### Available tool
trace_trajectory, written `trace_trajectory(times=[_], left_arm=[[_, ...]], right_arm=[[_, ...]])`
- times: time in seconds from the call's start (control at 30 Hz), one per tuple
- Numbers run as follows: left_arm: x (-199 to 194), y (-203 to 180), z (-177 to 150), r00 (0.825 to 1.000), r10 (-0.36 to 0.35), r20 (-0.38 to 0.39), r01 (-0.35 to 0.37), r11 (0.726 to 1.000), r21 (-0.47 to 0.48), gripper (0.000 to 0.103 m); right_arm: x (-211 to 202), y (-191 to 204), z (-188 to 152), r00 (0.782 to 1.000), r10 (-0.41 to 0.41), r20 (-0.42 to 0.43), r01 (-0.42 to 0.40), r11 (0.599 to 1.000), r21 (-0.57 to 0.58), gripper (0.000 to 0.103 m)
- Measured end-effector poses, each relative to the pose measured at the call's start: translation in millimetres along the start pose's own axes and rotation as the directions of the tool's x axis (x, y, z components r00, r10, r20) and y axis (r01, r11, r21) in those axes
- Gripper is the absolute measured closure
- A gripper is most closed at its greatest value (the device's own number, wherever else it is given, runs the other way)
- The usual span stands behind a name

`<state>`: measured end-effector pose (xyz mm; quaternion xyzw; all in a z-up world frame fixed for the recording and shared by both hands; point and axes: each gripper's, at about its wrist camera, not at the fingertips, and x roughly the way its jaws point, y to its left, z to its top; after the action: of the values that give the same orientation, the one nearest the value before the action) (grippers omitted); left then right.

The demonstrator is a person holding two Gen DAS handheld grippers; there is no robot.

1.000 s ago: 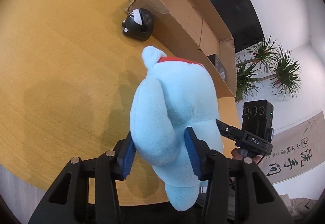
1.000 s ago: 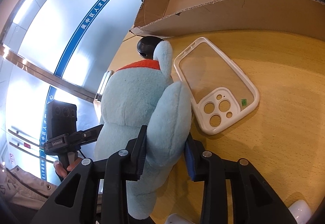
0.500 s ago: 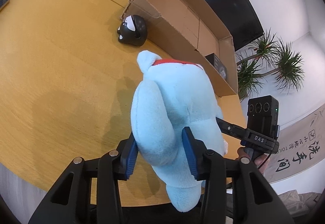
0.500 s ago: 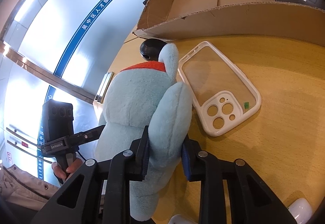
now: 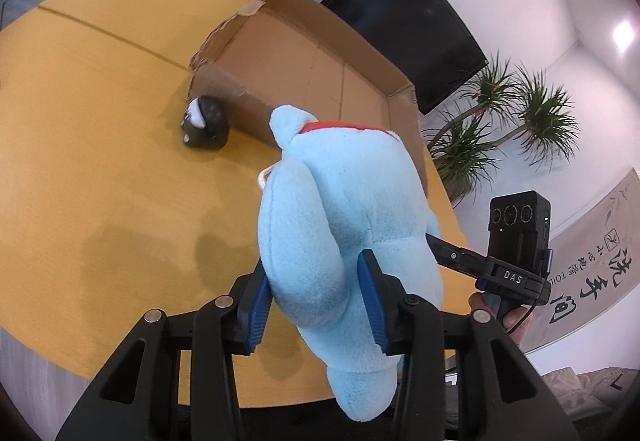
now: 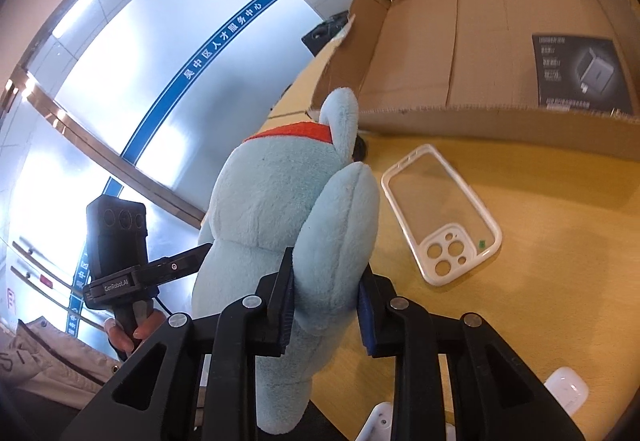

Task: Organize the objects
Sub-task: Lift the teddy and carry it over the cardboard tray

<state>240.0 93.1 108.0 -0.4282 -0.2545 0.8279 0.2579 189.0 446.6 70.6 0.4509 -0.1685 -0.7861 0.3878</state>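
Note:
A light blue plush toy (image 5: 344, 225) with a red collar hangs above the wooden table (image 5: 100, 121), held from both sides. My left gripper (image 5: 316, 301) is shut on one soft limb of it, blue pads pressing into the fur. In the right wrist view the same plush toy (image 6: 272, 201) fills the middle, and my right gripper (image 6: 326, 301) is shut on its other limb. An open cardboard box (image 5: 304, 53) lies just beyond the toy, also seen as the cardboard box (image 6: 460, 41) at the upper right.
A black round toy (image 5: 204, 117) sits against the box's near wall. A clear phone case (image 6: 440, 213) lies on the table before the box. A dark printed packet (image 6: 580, 69) lies inside the box. A white earbud case (image 6: 566, 389) is near the table's edge.
Both grippers have risen with the plush toy between them, so the table sits lower and more of the box's inside shows. The right jaws squeezed the limb a little tighter.

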Motion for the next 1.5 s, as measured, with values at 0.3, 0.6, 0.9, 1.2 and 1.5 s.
trace_trajectory(times=[0.3, 0.6, 0.9, 1.2, 1.5], left_arm=[[17, -31, 44, 1.000, -0.010, 0.011, 0.009, 0.996, 0.085, 0.064], [37, -51, 82, 1.000, -0.013, 0.023, 0.010, 0.990, 0.139, 0.064], [51, -80, 119, 0.999, -0.016, 0.040, 0.007, 0.977, 0.211, 0.064], [70, -100, 142, 0.998, -0.002, 0.056, -0.013, 0.963, 0.267, 0.065], [93, -104, 159, 0.998, 0.004, 0.056, -0.020, 0.958, 0.285, 0.065]], right_arm=[[-35, 4, 27, 0.995, -0.059, 0.081, 0.061, 0.998, -0.021, 0.079], [-57, 7, 53, 0.982, -0.116, 0.148, 0.121, 0.992, -0.025, 0.079], [-76, 16, 94, 0.961, -0.178, 0.213, 0.190, 0.981, -0.039, 0.079], [-86, 9, 118, 0.941, -0.235, 0.243, 0.246, 0.969, -0.015, 0.079], [-81, -10, 138, 0.926, -0.281, 0.250, 0.289, 0.957, 0.006, 0.079]])
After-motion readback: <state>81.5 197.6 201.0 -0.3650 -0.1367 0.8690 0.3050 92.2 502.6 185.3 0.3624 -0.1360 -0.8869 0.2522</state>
